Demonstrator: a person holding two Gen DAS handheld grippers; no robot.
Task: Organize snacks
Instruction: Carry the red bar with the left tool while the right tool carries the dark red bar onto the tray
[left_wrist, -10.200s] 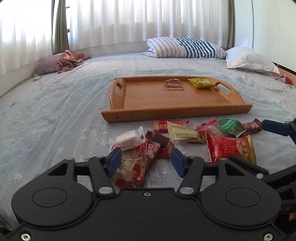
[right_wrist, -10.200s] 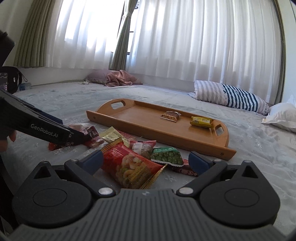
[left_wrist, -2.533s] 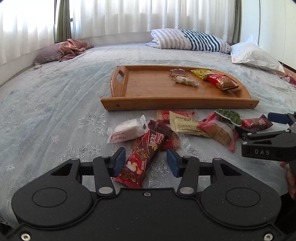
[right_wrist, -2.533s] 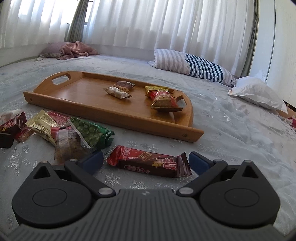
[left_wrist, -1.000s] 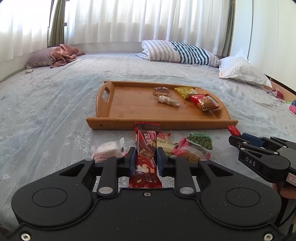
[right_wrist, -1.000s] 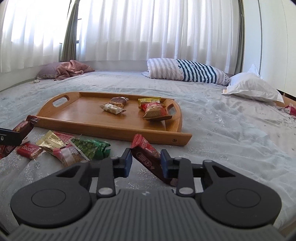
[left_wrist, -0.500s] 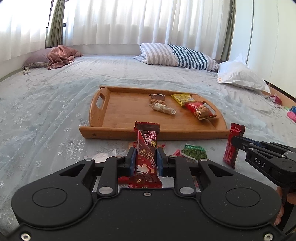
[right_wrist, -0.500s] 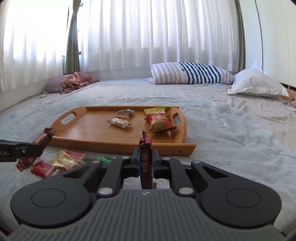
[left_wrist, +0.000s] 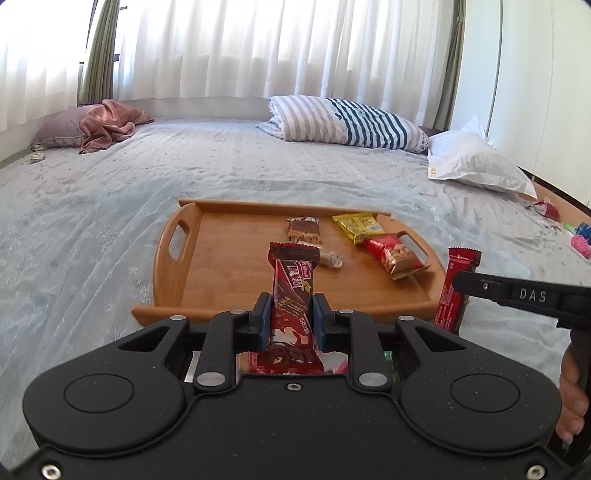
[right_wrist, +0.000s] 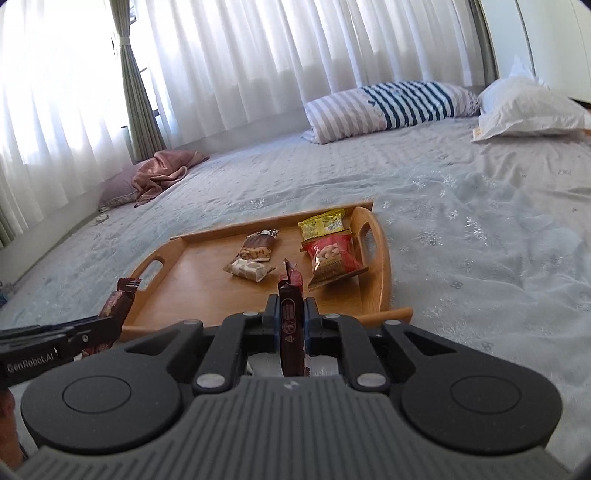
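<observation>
My left gripper (left_wrist: 291, 312) is shut on a red-brown chocolate wafer bar (left_wrist: 293, 291), held upright just short of the near rim of the wooden tray (left_wrist: 225, 273). My right gripper (right_wrist: 290, 312) is shut on a dark red snack bar (right_wrist: 291, 314), held on edge over the tray's near rim (right_wrist: 207, 295); this bar also shows in the left wrist view (left_wrist: 456, 288). On the tray lie a brown nut bar (left_wrist: 303, 229), a white nougat packet (right_wrist: 248, 270), a yellow packet (left_wrist: 356, 226) and a red peanut bag (left_wrist: 395, 256).
The tray rests on a pale blue bedspread (left_wrist: 92, 229). A striped pillow (left_wrist: 347, 123) and a white pillow (left_wrist: 476, 162) lie at the far side, a pink blanket (left_wrist: 107, 123) at the far left. Loose snacks below the grippers are mostly hidden.
Both grippers have moved forward toward the tray with their bars still held. The loose snacks on the bed have dropped out of sight under the grippers.
</observation>
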